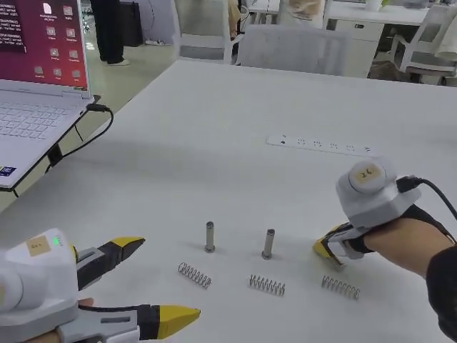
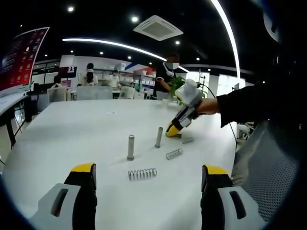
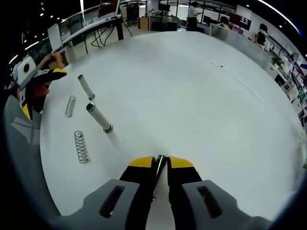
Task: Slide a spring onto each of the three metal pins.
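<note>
Two metal pins stand upright on the white table (image 1: 214,128), one at the left (image 1: 210,237) and one to its right (image 1: 268,244). Three springs lie in a row in front of them: left spring (image 1: 194,275), middle spring (image 1: 267,285), right spring (image 1: 340,287). My right gripper (image 1: 328,250) sits low at the table just behind the right spring. It is shut on a thin metal pin (image 3: 158,175) held between its jaws. At the lower left my left gripper (image 1: 163,279) is open with nothing in it, pointing toward the nearest spring (image 2: 142,173) and the left pin (image 2: 130,147).
An open laptop (image 1: 36,86) stands at the far left with a black cable (image 1: 93,132) trailing from it. A white power strip (image 1: 321,145) lies behind the pins. Chairs (image 1: 285,46) line the table's far edge.
</note>
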